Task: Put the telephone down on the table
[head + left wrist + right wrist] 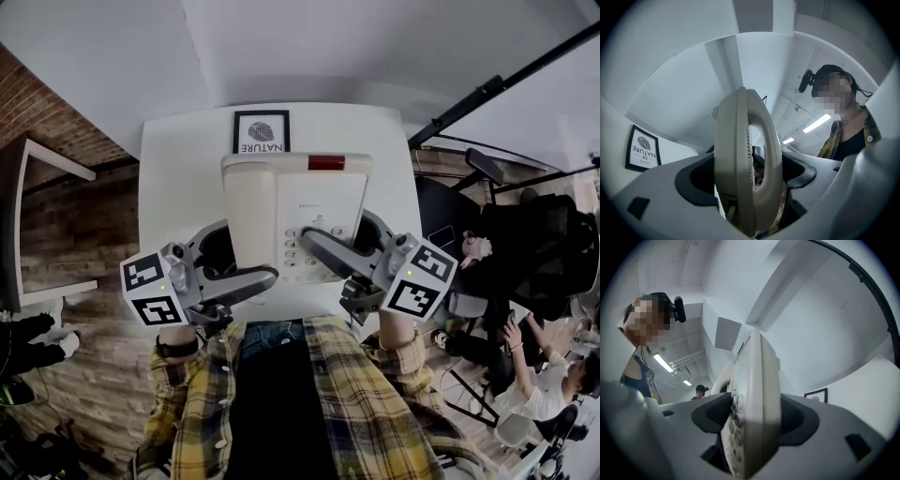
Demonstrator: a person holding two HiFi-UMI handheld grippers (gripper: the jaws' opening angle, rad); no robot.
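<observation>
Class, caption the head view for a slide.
Left gripper and right gripper hold the telephone over the white table.

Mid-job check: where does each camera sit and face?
Head view: on the head, facing steeply down at the telephone over the table; left tongs, right tongs, plaid shirt show.
Left gripper view: on the left tongs, looking along jaws shut on the handset side; shirt beyond.
Right gripper view: on the right tongs, jaws shut on the keypad side; shirt beyond.
Shared: all three show the telephone.
</observation>
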